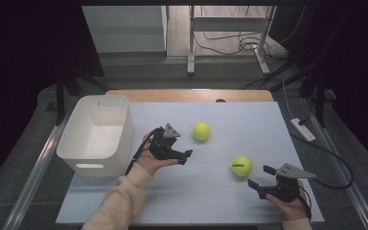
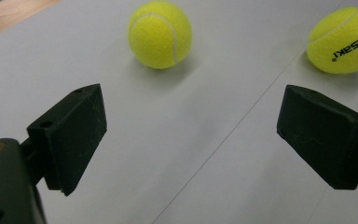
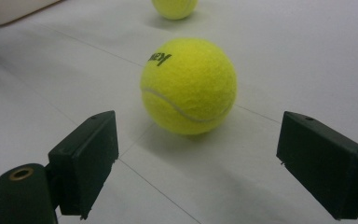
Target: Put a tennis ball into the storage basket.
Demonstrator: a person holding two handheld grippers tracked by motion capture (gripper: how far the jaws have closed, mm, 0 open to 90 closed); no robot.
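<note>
Two yellow tennis balls lie on the white board [image 1: 191, 196]. The farther ball [image 1: 201, 131] sits near the middle, and a printed ball [image 1: 242, 166] lies nearer on the right. My left gripper [image 1: 182, 143] stands open and empty, left of the farther ball [image 2: 160, 34] and short of it; the printed ball [image 2: 345, 39] is off to the right. My right gripper [image 1: 259, 176] is open just right of the printed ball [image 3: 189, 86], which lies a little ahead of the jaws, apart from both. The farther ball [image 3: 175, 8] shows beyond.
A white plastic bin [image 1: 98, 134] stands on the board's left side, next to the left hand. A strip of wooden tabletop [image 1: 187, 95] shows at the back. Cables and a power strip [image 1: 303, 129] lie on the floor to the right.
</note>
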